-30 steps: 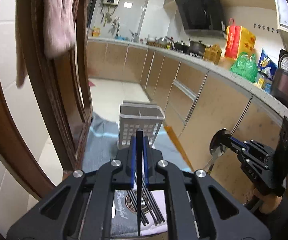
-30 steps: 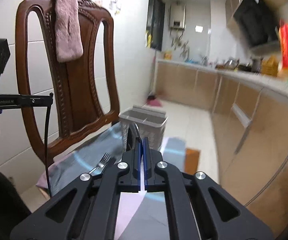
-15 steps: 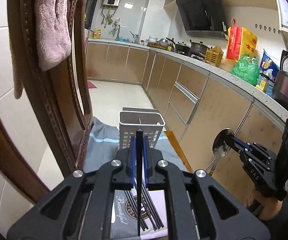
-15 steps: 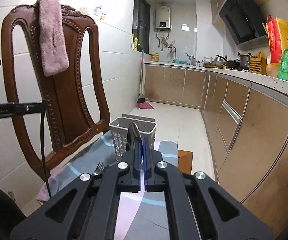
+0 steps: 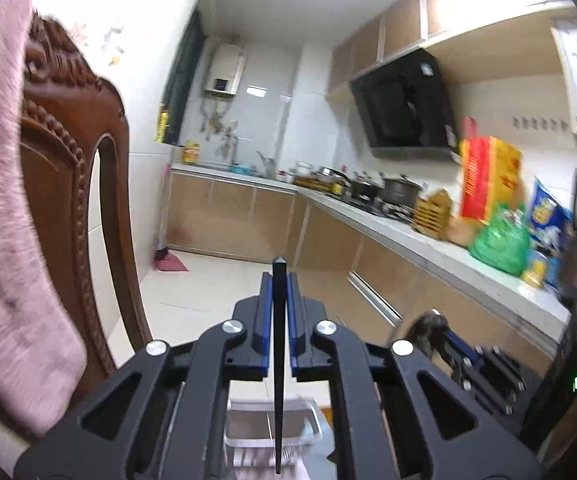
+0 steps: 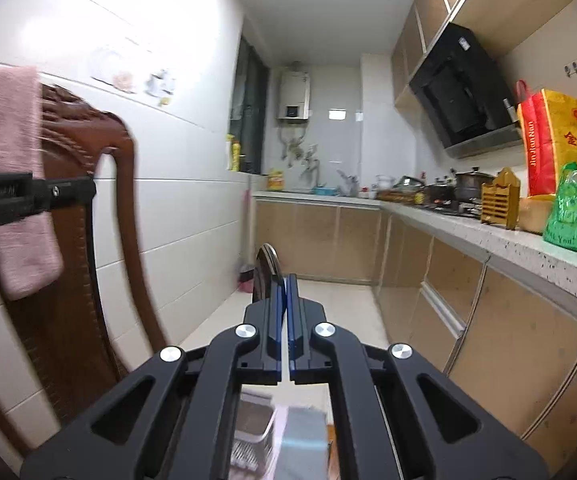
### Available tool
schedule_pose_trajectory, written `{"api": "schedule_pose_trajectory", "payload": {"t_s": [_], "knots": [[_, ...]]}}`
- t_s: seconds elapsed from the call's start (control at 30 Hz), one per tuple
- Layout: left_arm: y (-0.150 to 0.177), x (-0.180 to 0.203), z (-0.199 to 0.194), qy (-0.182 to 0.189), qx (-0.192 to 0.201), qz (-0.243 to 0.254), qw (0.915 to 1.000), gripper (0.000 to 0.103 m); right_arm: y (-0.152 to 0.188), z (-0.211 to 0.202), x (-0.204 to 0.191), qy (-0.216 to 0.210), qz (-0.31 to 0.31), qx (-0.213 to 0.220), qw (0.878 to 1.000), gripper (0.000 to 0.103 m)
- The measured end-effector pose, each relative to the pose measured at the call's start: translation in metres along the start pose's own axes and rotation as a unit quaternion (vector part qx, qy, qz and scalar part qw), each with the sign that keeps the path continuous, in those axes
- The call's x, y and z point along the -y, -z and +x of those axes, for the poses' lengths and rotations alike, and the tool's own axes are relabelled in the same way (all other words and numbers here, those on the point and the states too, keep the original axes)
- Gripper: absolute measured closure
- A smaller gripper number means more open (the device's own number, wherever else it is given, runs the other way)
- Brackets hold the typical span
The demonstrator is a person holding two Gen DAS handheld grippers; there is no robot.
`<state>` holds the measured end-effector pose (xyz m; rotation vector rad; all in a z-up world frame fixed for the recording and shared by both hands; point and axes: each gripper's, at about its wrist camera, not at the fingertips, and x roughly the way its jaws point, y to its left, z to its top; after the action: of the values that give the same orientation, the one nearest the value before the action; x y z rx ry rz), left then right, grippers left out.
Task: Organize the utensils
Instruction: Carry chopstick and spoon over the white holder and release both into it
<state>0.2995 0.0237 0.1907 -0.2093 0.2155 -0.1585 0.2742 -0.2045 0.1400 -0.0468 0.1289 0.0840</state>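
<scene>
Both wrist views have tipped upward since the earlier pictures: the white slotted plastic utensil basket (image 5: 266, 424), which stood clear ahead of each gripper, now sits low in each view, seen only through the gaps in the gripper frames, and more of the kitchen wall and ceiling shows. The carved brown wooden chair (image 6: 88, 216) with the pink towel (image 6: 16, 184) over its back looms larger on the left.

That basket is the biggest of the task's things; being thin plastic it is probably light and could slide or tip if a utensil is pushed in at a slant, so anything going in should drop straight down into a compartment.

Next in size is the shiny metal spoon (image 6: 266, 274): stiff, smooth and likely slippery. The right gripper (image 6: 288, 300) is fully closed on its handle just below the bowl, which stands up above the fingertips on the left side.

Smallest is the slim black chopstick (image 5: 278, 360), rigid, light and apt to pivot when pinched at one spot. The left gripper (image 5: 278, 300) is all but closed, clamping it near its thick end, with the tapered end hanging down towards the basket. A grip this far up leaves plenty of shaft free for lowering it in.
</scene>
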Motion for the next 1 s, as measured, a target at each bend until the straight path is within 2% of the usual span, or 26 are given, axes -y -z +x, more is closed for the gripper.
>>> {"api": "schedule_pose_trajectory", "payload": {"t_s": [0.1,0.2,0.4,0.6,0.77,0.8,0.83,0.87,0.93,1.0], "knots": [[0.006,-0.013,0.036,-0.02,0.01,-0.03,0.9993,0.096,0.012,0.036,0.0,0.031,0.004,-0.01,0.999,0.1],[0.027,-0.026,0.068,-0.035,0.023,-0.052,0.9977,0.096,0.035,0.07,0.001,0.056,0.013,-0.028,0.998,0.1],[0.1,-0.048,0.112,-0.065,0.02,-0.08,0.9944,0.096,0.085,0.113,-0.006,0.092,0.029,-0.045,0.994,0.1],[0.164,-0.066,0.136,-0.077,-0.001,-0.119,0.9898,0.096,0.128,0.134,-0.021,0.094,0.036,-0.058,0.993,0.1],[0.196,-0.07,0.143,-0.074,-0.031,-0.127,0.9887,0.094,0.154,0.142,-0.025,0.075,0.053,-0.089,0.992,0.1],[0.201,-0.071,0.143,-0.074,-0.038,-0.124,0.9888,0.09,0.157,0.143,-0.024,0.07,0.056,-0.097,0.991,0.099],[0.205,-0.071,0.141,-0.071,-0.041,-0.122,0.9892,0.074,0.16,0.143,-0.021,0.065,0.064,-0.105,0.99,0.098],[0.208,-0.071,0.138,-0.072,-0.041,-0.119,0.9894,0.053,0.162,0.142,-0.017,0.062,0.071,-0.108,0.99,0.098],[0.214,-0.073,0.123,-0.067,-0.042,-0.11,0.9908,0.036,0.163,0.135,-0.017,0.054,0.076,-0.115,0.989,0.095],[0.218,-0.074,0.11,-0.06,-0.058,-0.095,0.992,0.027,0.164,0.125,-0.015,0.038,0.077,-0.124,0.989,0.087]]}}
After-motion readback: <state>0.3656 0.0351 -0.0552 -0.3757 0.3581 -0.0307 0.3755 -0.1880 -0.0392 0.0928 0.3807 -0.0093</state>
